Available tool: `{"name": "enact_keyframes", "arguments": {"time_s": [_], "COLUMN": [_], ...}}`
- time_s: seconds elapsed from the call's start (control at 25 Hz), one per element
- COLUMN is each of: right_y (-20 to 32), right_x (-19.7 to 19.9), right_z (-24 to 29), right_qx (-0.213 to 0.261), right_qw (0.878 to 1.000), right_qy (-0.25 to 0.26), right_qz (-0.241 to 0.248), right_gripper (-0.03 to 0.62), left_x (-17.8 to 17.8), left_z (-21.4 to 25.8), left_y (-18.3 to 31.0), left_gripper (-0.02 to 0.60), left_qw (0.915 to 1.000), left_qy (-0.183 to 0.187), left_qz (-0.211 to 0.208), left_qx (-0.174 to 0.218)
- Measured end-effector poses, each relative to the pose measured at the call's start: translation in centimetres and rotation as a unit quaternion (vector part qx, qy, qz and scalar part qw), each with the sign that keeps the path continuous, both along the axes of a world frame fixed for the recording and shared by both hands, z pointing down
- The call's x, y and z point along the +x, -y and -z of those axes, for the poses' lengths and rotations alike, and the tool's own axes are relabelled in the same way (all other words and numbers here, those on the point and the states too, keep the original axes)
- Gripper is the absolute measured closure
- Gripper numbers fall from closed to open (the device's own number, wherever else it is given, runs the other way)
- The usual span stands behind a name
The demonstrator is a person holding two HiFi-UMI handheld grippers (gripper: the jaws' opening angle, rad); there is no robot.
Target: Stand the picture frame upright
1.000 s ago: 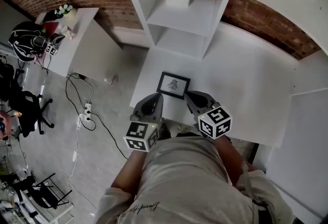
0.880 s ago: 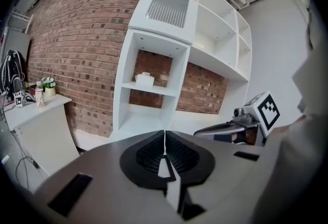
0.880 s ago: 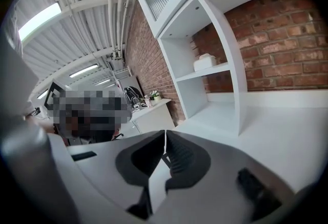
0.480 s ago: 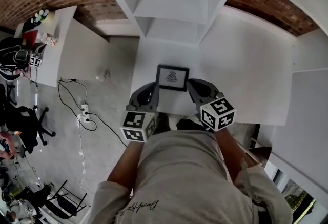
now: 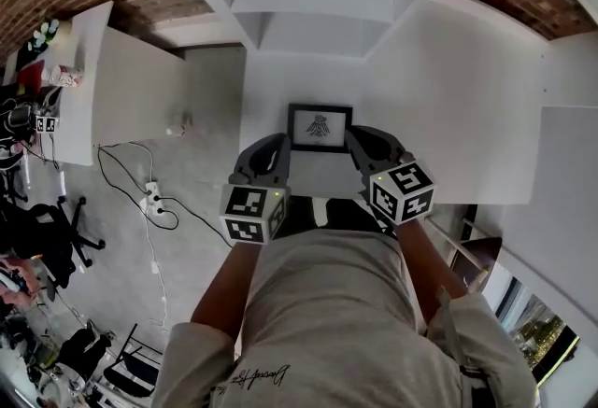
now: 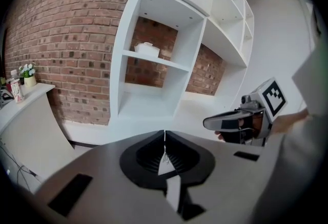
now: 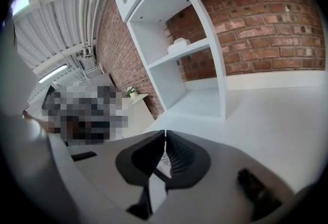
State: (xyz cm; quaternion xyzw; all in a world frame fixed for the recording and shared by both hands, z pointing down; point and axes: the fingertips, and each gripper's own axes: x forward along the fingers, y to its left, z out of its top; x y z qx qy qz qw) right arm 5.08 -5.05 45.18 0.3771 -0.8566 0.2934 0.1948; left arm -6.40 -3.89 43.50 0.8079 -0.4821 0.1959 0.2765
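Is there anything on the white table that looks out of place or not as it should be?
Yes. The picture frame lies flat and face up on the white table, near its front edge, instead of standing. Nothing looks spilled or broken.

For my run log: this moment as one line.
picture frame: flat on table | left gripper: shut, empty, left of it | right gripper: shut, empty, right of it
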Motion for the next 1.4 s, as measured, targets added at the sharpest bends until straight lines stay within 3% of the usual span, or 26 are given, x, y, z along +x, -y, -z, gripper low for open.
{"name": "enact_keyframes", "arguments": {"time_s": [0.64, 1.16, 1.28, 1.4], "right_y": [1.1, 1.6, 1.7, 1.6], "right_x": [1.7, 2.4, 2.3, 2.3], "right_z": [-5.8, -9.4, -10.0, -10.6], "right_qx": [-0.048, -0.075, -0.08, -0.089], "right_qw": [0.998, 0.994, 0.993, 0.992], "right_qy": [-0.042, -0.068, -0.068, -0.069], "right_qz": [-0.028, -0.05, -0.052, -0.05], "right_gripper": [0.565, 0.563, 0.562, 0.562], "left_x": [-0.3, -0.3, -0.3, -0.3], "left_z": [-7.3, -10.8, -11.5, -12.1], "left_y": [1.7, 2.2, 2.3, 2.5], "left_gripper": [0.563, 0.56, 0.495, 0.485], "left_qw": [0.996, 0.992, 0.9909, 0.99], "left_qy": [0.04, 0.06, 0.054, 0.051], "left_qz": [-0.025, -0.04, -0.043, -0.041], "left_qx": [-0.075, -0.103, -0.116, -0.125]}}
